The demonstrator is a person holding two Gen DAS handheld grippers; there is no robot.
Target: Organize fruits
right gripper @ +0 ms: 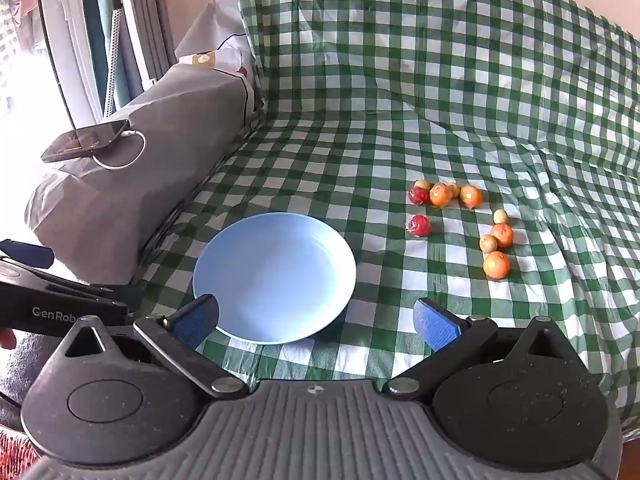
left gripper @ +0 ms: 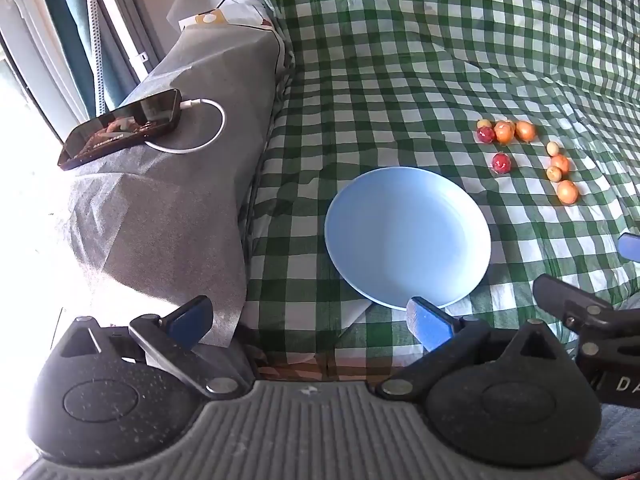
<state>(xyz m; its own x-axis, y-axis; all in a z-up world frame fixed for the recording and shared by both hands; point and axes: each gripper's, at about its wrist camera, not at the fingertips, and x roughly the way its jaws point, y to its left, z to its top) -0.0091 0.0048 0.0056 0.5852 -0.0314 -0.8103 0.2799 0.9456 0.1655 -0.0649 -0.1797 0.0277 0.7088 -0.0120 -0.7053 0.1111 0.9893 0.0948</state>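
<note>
An empty light-blue plate (left gripper: 408, 236) (right gripper: 276, 276) lies on a green-and-white checked cloth. Beyond it to the right sit several small fruits: a red one (right gripper: 418, 225) (left gripper: 501, 162) alone, a row of red and orange ones (right gripper: 444, 194) (left gripper: 505, 131), and a line of orange and pale ones (right gripper: 497, 265) (left gripper: 567, 192). My left gripper (left gripper: 308, 316) is open, hovering over the plate's near-left edge. My right gripper (right gripper: 316, 320) is open over the plate's near edge, with nothing between its fingers. Each gripper shows at the other view's edge.
A grey-covered cushion (left gripper: 160, 200) (right gripper: 140, 184) at the left carries a phone (left gripper: 120, 132) (right gripper: 86, 140) with a white charging cable. The checked cloth rises into a backrest (right gripper: 440, 60) behind. Windows and curtains stand at the far left.
</note>
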